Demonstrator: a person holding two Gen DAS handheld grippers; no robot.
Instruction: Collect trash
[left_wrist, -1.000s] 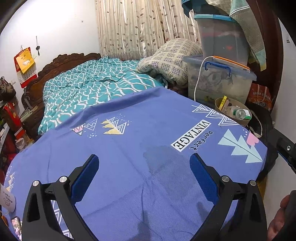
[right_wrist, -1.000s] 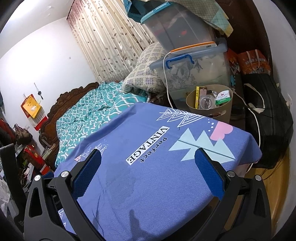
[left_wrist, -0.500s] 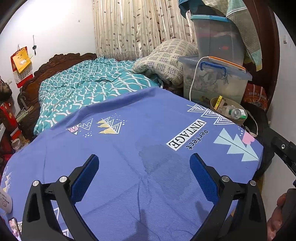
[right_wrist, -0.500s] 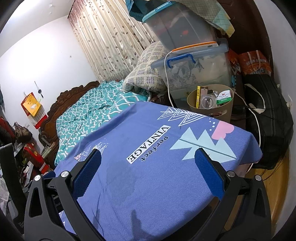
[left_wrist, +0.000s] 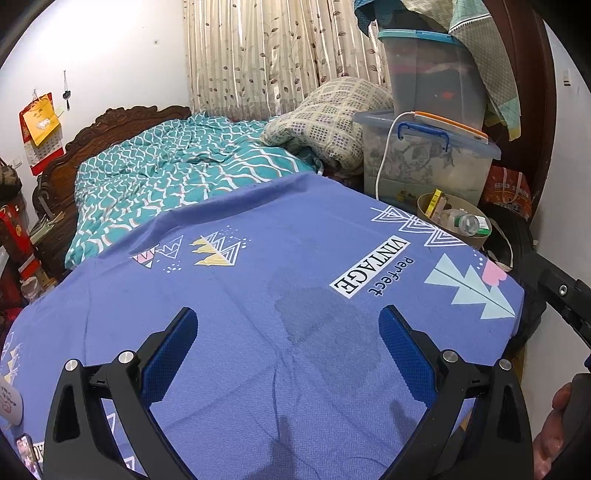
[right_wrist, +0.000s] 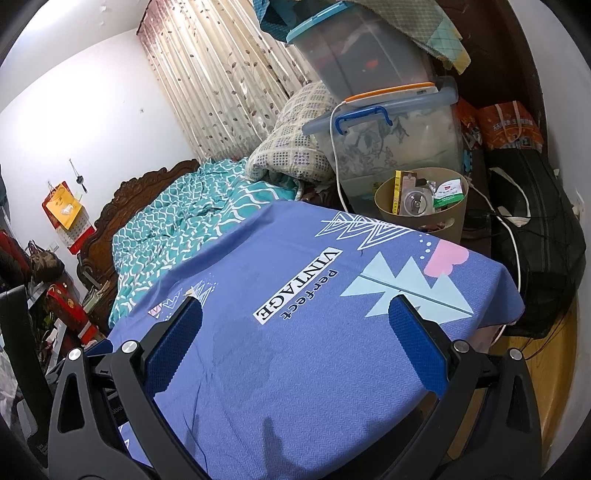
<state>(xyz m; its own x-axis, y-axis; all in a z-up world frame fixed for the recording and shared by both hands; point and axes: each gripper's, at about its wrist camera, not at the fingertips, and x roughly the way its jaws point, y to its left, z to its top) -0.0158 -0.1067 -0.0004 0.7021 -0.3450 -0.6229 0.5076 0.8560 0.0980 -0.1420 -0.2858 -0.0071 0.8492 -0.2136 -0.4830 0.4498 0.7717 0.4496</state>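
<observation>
We hold our left hand-held gripper (left_wrist: 288, 350) low over the bench (left_wrist: 229, 280), which is covered by a blue-violet woven cloth printed with white triangles and the words "VINTAGE Perfect"; its blue-padded fingers (left_wrist: 168, 354) stand wide apart with nothing between them. A darker damp-looking patch (left_wrist: 325, 325) marks the cloth between the fingers. Our right hand-held gripper (right_wrist: 295, 343) hangs over the same cloth nearer the far right corner, its fingers likewise spread apart and empty.

The trash sits in a round tan wastebasket (right_wrist: 421, 221) just beyond the bench's far edge, on the right. Inside it we see a clear plastic bottle (right_wrist: 415, 201) lying with its end toward us, a yellow slim box (right_wrist: 398, 192) standing upright at the left, and a green-and-white wrapper (right_wrist: 448, 192) at the right. In the left wrist view the same wastebasket (left_wrist: 424, 203) shows the bottle with a green label.

Behind the wastebasket stands a clear plastic storage box with a blue handle (right_wrist: 388, 144), a second lidded tub (right_wrist: 354, 55) stacked on it. A white cable (right_wrist: 334, 147) runs down its front. A black bag (right_wrist: 539, 229) lies on the floor to the right. To the left is a bed with a teal wave-patterned cover (left_wrist: 166, 177) and a carved dark wooden headboard (left_wrist: 122, 122).
</observation>
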